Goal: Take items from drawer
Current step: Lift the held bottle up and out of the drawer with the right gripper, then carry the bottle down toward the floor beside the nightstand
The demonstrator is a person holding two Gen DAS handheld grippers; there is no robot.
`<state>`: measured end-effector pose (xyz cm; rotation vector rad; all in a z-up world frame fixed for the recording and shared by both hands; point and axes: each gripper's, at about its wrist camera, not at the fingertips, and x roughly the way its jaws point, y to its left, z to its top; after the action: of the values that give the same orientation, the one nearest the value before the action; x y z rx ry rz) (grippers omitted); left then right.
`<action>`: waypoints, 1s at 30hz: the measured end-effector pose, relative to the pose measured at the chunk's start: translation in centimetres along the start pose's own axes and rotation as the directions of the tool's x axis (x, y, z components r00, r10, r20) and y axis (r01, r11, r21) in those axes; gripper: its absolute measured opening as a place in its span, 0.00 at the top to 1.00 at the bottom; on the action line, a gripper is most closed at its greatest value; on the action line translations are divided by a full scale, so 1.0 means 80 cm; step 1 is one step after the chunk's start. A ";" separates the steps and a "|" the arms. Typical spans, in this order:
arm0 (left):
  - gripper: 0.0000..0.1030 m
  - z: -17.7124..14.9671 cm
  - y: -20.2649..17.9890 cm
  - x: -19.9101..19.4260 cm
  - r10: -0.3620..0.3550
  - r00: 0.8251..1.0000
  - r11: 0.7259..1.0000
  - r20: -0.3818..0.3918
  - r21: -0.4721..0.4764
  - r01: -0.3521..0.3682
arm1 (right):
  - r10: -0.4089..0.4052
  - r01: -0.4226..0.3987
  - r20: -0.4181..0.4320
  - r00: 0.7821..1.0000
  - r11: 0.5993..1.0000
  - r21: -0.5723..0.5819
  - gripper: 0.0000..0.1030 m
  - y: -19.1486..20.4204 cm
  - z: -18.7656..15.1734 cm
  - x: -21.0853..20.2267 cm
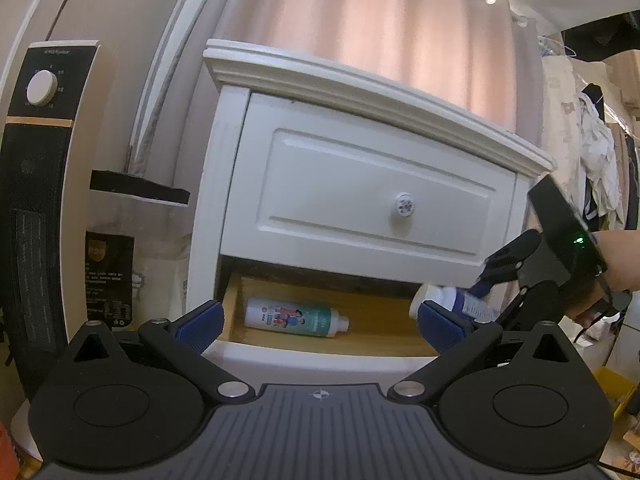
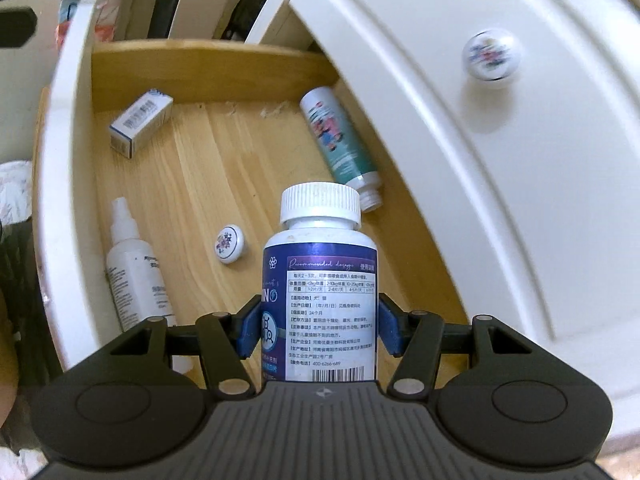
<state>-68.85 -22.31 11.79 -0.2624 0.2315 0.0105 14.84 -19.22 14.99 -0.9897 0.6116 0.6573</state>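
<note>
White-capped and wrapped in a glossy purple label, a round plastic pill bottle (image 2: 320, 280) sits clamped between the blue ribbed pads of the right gripper (image 2: 320, 330), held above the open drawer (image 2: 256, 152) of a white painted nightstand (image 1: 360, 92). Pale pine boards line the drawer's floor, their grain running lengthwise. On them lie a teal-and-white tube-shaped bottle (image 2: 340, 144) on its side near the back, a small silver-edged cardboard box (image 2: 140, 122), a white spray bottle (image 2: 136, 268) along the front wall, and a loose round ceramic knob (image 2: 230, 245) painted with flowers. A matching knob (image 2: 490, 54) is fixed to the panelled upper drawer front. The left gripper (image 1: 320, 320) hangs in front of the drawer with its jaws spread wide and nothing between them. Pink pleated curtains (image 1: 380, 32) fall behind the nightstand.
</note>
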 end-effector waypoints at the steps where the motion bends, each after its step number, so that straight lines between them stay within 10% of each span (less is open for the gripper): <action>1: 0.00 0.000 -0.002 -0.002 -0.003 1.000 1.000 0.001 0.002 0.003 | -0.023 0.023 0.018 1.000 1.000 0.007 0.44 -0.001 -0.005 -0.008; 13: 0.00 -0.008 -0.014 -0.025 0.000 1.000 1.000 -0.010 -0.021 0.000 | -0.210 0.168 0.221 0.953 0.966 0.195 0.44 0.001 -0.036 -0.108; 30: 0.00 -0.042 -0.027 -0.068 0.047 0.999 0.997 -0.007 0.058 -0.046 | -0.443 0.193 0.440 0.781 0.841 0.505 0.44 0.072 -0.083 -0.145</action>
<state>-74.82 -25.15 10.44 -0.1992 0.2461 0.0486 1.90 -25.41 17.47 -0.4267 0.0548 0.4260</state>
